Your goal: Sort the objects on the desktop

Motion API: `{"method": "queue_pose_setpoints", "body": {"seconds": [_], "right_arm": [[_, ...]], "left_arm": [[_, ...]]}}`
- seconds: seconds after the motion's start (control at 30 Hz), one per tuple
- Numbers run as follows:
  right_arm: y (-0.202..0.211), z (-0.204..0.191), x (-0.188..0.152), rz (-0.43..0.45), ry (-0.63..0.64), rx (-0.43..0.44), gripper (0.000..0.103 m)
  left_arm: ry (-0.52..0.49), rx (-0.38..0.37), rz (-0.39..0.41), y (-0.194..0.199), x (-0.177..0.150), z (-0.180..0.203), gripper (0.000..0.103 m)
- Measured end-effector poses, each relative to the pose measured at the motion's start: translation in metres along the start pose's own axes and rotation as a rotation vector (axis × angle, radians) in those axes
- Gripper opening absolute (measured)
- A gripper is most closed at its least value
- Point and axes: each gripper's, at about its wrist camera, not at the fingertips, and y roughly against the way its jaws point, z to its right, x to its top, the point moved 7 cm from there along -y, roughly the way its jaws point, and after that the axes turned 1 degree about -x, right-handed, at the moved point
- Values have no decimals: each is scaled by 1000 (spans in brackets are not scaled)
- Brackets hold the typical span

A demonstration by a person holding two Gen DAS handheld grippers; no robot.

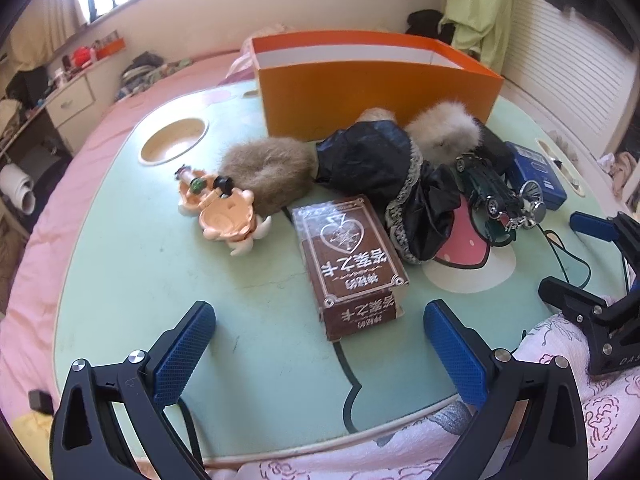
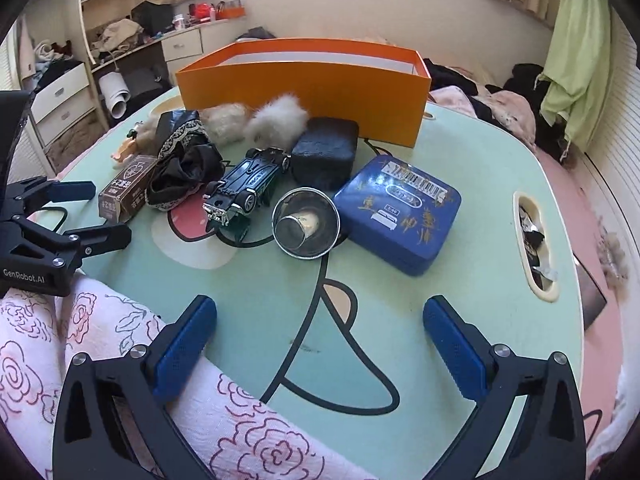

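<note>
The metal cup (image 2: 306, 224) lies tipped on the mint-green table (image 2: 460, 300), its open mouth facing the right wrist camera, with its rim touching or just short of the blue tin (image 2: 400, 212) at its 3 o'clock and the toy car (image 2: 246, 188) just beside it at its 10 o'clock. In the right wrist view it sits at 12 o'clock from the right gripper (image 2: 320, 344), almost on the line that runs out between the two fingers, with bare tabletop in between; nothing is touched. Its axis runs roughly toward and away from that gripper, so the round rim is what faces the pads.

The right gripper stands wide, nothing between its blue pads. It looks the nearer hand for the cup, the tin and the car, a judgement from how close they lie in its view.

The brown box (image 1: 348, 264) lies at 12 o'clock from the left gripper (image 1: 320, 348), its long axis running away from the fingers and a short end nearest them. That gripper also stands wide and holds nothing.

Further out, the black cloth (image 1: 384, 176) and the fur pieces (image 1: 444, 136) are heaped against the front wall of the orange box (image 2: 304, 92), at 12 o'clock beyond everything, the likely place for sorted things.
</note>
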Motion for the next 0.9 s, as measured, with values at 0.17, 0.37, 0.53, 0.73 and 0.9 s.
{"method": "queue_pose_setpoints", "body": {"seconds": [0.17, 0.37, 0.53, 0.73, 0.9], "right_arm": [[-2, -2, 0, 38, 21, 14, 103], [-2, -1, -1, 57, 36, 28, 103], [-3, -1, -1, 58, 37, 29, 103], [-2, -1, -1, 57, 38, 30, 103], [-2, -1, -1, 57, 41, 30, 103]], "left_arm": [[-17, -15, 23, -1, 2, 1, 103], [-24, -24, 40, 0, 2, 2, 103], [-23, -27, 43, 1, 1, 2, 103], [43, -99, 93, 8, 3, -5, 103], [135, -180, 139, 15, 5, -17, 103]]}}
